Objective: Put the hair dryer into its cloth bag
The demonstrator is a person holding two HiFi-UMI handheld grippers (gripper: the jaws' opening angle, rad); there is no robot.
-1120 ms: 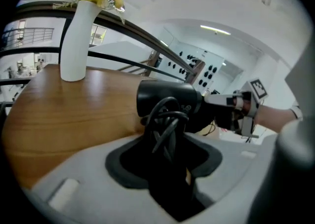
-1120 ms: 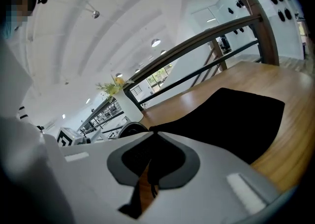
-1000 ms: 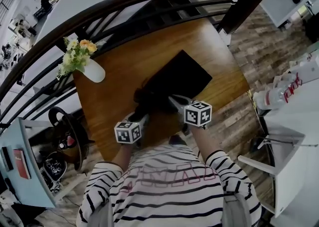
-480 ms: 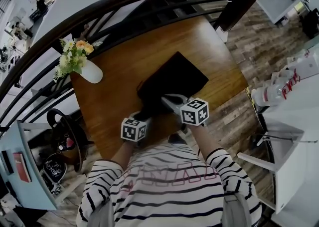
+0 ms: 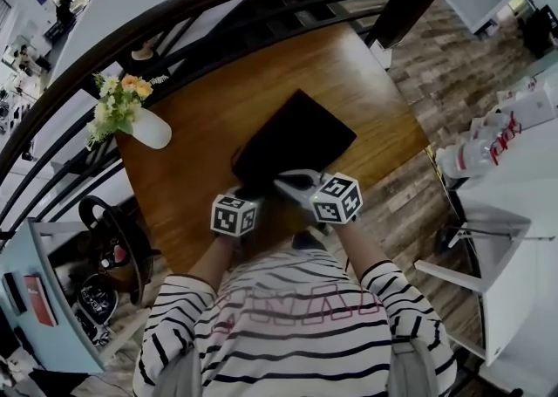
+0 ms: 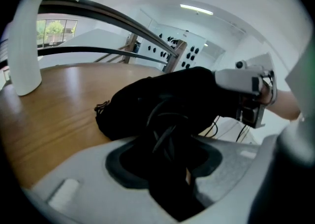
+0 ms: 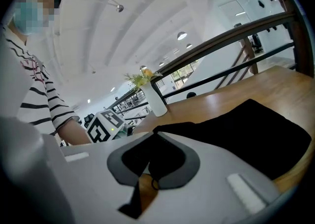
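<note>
My left gripper [image 6: 168, 171] clamps the black corded hair dryer [image 6: 170, 119] at the mouth of the limp black cloth bag [image 5: 301, 135] on the brown wooden table [image 5: 187, 168]; my right gripper [image 7: 146, 181] pinches the bag's hem. The dryer seems rigid and weighty: grip its body, not the cord.

My head camera looks steeply down on the tabletop [image 5: 200, 151]. The cameras on my left gripper [image 6: 165, 164] and right gripper [image 7: 147, 176] sit low, close behind their jaws, facing across it. All views share the cloth bag [image 5: 296, 138] and white vase [image 5: 150, 129].
</note>
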